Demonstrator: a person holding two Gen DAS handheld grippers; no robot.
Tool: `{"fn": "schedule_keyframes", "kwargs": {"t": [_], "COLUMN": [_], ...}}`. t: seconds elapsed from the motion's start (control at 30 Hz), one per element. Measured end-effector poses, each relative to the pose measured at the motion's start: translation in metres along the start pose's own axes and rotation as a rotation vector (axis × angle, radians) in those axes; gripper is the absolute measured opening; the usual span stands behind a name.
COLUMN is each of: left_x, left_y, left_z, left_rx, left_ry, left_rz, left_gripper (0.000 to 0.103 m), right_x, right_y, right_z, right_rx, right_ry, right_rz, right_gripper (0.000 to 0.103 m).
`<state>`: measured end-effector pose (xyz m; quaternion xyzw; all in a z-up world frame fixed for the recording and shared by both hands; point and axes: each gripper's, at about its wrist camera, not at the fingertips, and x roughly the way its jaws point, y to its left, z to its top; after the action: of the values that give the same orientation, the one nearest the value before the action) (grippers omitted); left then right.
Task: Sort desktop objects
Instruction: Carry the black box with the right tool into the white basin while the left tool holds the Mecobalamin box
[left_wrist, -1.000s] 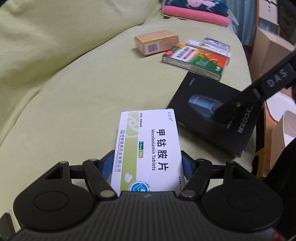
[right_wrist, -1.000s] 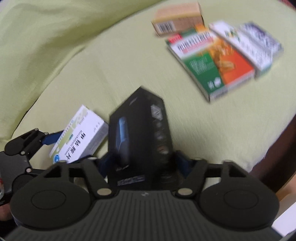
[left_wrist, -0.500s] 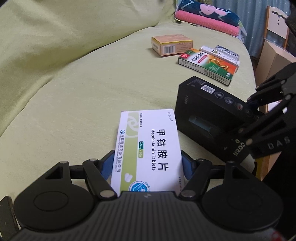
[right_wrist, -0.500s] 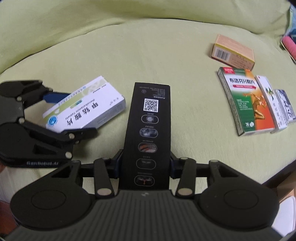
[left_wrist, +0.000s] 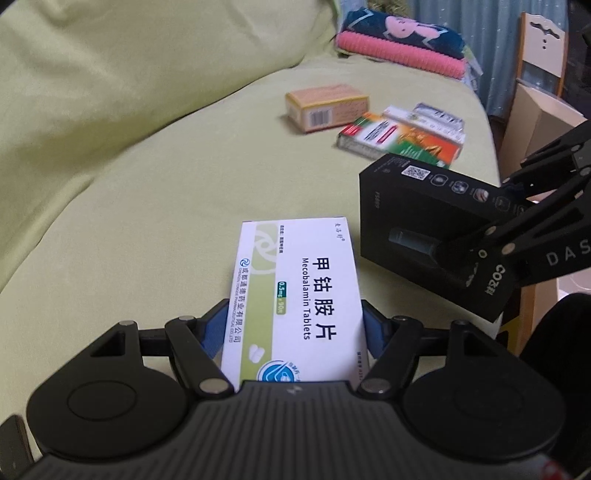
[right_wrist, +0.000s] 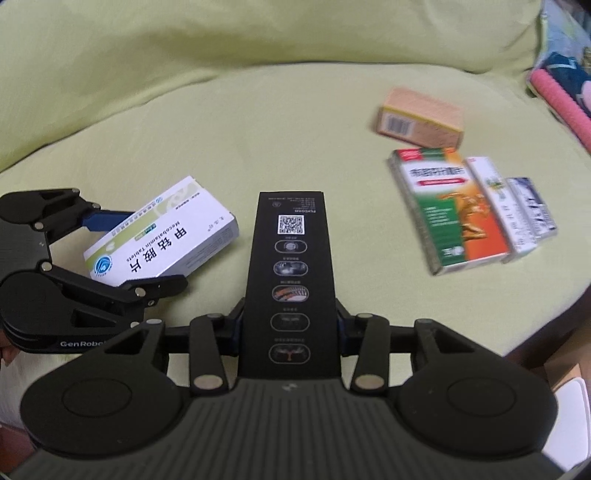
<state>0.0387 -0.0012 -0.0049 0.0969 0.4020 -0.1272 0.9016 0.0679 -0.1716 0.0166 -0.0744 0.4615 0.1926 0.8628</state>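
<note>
My left gripper (left_wrist: 293, 325) is shut on a white Mecobalamin tablets box (left_wrist: 295, 280), its blue pads pressed on the two long sides, just above the yellow-green sofa seat (left_wrist: 147, 184). In the right wrist view the same white box (right_wrist: 162, 236) sticks out of the left gripper (right_wrist: 147, 251) at the left. My right gripper (right_wrist: 290, 325) is shut on a long black box (right_wrist: 290, 258) turned on edge, its narrow face with a QR code and icons upward. From the left wrist view, the black box (left_wrist: 413, 206) hangs to the right of the white one, apart from it.
Farther along the seat lie an orange box (right_wrist: 421, 118), a green-and-orange box (right_wrist: 450, 210) and two slim white boxes (right_wrist: 498, 206) side by side. Folded pink and blue towels (left_wrist: 402, 55) sit at the far end. The seat's edge drops off right, by a cardboard box (left_wrist: 535, 110).
The right gripper has closed on the black box, raised it off the seat and rolled it onto its narrow side. The left gripper and white box have stayed put.
</note>
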Motion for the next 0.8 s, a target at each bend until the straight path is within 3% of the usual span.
{"fn": "schedule_keyframes", "kwargs": {"t": [0.43, 0.63, 0.8], "left_x": [-0.006, -0.015, -0.019], "left_y": [-0.075, -0.130, -0.180], "left_z": [0.041, 0.060, 0.069], "left_rx": [0.115, 0.197, 0.281], "left_ry": [-0.075, -0.110, -0.130], "left_rz": [-0.135, -0.239, -0.332], "left_gripper": [0.071, 0.071, 0.071], "right_x": [-0.080, -0.131, -0.164], "right_y": [-0.061, -0.102, -0.139], "right_z": [-0.033, -0.077, -0.138], "right_rx": [0.148, 0.246, 0.367], "right_ry": [-0.107, -0.132, -0.116], "right_rz": [-0.136, -0.266, -0.373], "right_gripper": [0.039, 0.039, 0.039]}}
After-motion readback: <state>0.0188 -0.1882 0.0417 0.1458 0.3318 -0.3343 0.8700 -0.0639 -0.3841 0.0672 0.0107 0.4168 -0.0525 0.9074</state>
